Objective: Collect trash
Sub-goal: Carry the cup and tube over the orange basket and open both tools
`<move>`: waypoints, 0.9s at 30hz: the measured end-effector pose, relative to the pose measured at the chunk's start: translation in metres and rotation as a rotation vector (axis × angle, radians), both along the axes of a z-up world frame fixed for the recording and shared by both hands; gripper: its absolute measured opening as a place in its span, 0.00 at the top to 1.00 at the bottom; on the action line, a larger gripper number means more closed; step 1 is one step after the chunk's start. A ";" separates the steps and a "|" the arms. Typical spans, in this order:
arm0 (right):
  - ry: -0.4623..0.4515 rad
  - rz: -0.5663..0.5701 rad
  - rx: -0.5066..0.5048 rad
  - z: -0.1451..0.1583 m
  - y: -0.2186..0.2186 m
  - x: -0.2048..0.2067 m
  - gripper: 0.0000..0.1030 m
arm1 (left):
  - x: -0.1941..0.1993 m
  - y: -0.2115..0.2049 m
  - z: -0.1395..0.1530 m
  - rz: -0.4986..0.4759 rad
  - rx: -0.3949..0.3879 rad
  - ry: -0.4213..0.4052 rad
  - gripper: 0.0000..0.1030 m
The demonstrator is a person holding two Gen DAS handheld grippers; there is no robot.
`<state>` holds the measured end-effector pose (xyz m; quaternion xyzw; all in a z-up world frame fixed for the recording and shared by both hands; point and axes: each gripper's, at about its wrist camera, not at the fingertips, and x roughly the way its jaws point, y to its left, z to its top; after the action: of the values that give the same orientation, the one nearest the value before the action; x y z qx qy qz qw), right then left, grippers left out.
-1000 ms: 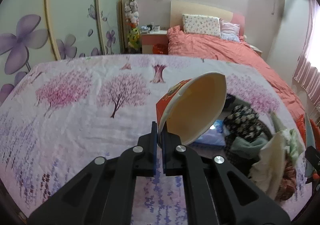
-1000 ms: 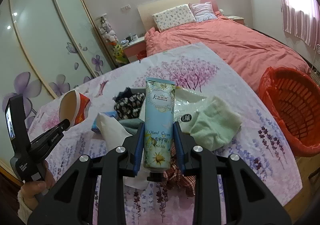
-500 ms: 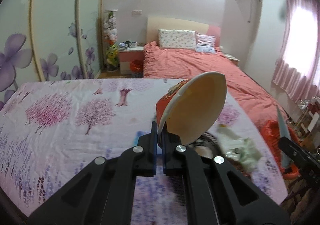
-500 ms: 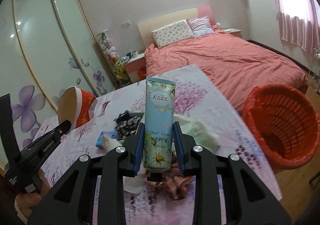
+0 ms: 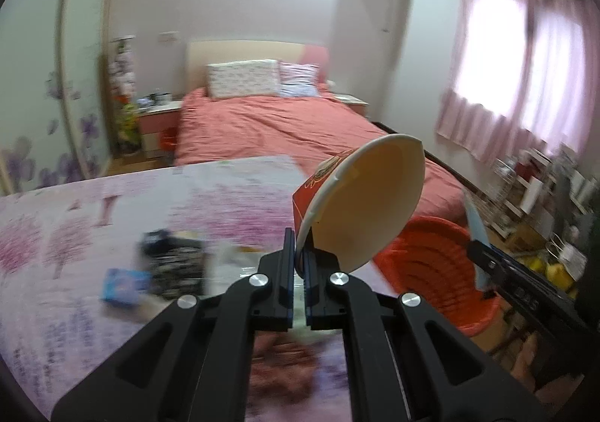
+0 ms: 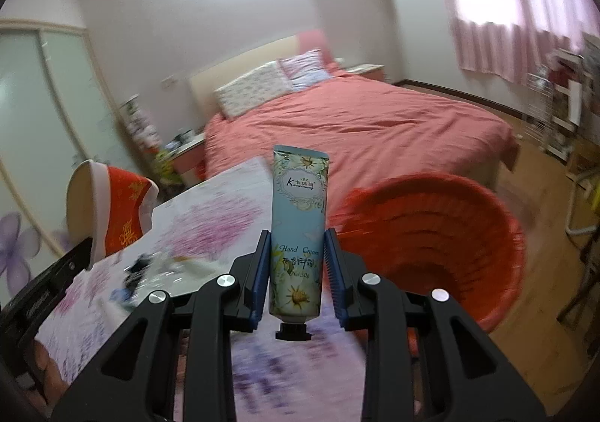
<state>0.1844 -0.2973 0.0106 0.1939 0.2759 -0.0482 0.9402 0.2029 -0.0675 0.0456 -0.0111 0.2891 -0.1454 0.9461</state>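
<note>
We see the left gripper [image 5: 299,261] clenched on the rim of a paper bowl [image 5: 365,204], red on the outside with gold print and cream inside. The bowl is held up on its side in the air, its open mouth turned toward the camera in the left wrist view. In the right wrist view the same bowl [image 6: 108,214] shows at the left edge, raised above the flowered sheet [image 6: 210,212].

The right gripper [image 6: 298,264] grips a tube of hand cream [image 6: 298,231] between its two blue pads, which press on the tube's lower half. The tube stands upright with its black cap pointing down toward the camera and its flat sealed end up.

A red plastic basket [image 6: 431,242] sits on the floor just beside the edge of the flowered sheet, to the right of the tube. In the left wrist view the basket [image 5: 431,264] appears partly behind the bowl.

On the sheet [image 5: 75,234] we make out a blue packet [image 5: 123,285] and a dark patterned cloth [image 5: 174,266] just beside it; both are blurred. Closer to the grippers lies a reddish crumpled thing [image 5: 285,365], too smeared to name.

Beyond the sheet stands a bed with a salmon cover [image 6: 356,122] and two pillows [image 5: 262,79].
</note>
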 end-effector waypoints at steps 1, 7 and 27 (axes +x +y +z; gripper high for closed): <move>0.004 -0.016 0.008 -0.002 -0.008 0.002 0.72 | 0.002 -0.013 -0.002 -0.022 0.001 0.004 0.95; 0.021 -0.094 0.053 -0.014 -0.054 0.013 0.72 | 0.016 -0.096 -0.021 -0.155 0.004 0.042 0.95; 0.047 -0.138 0.052 -0.030 -0.085 0.010 0.54 | 0.051 -0.130 -0.076 -0.139 0.109 0.155 0.59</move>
<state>0.1947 -0.3822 -0.0190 0.2354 0.2851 -0.1102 0.9226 0.2541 -0.1977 -0.0301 0.0494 0.3689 -0.1935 0.9078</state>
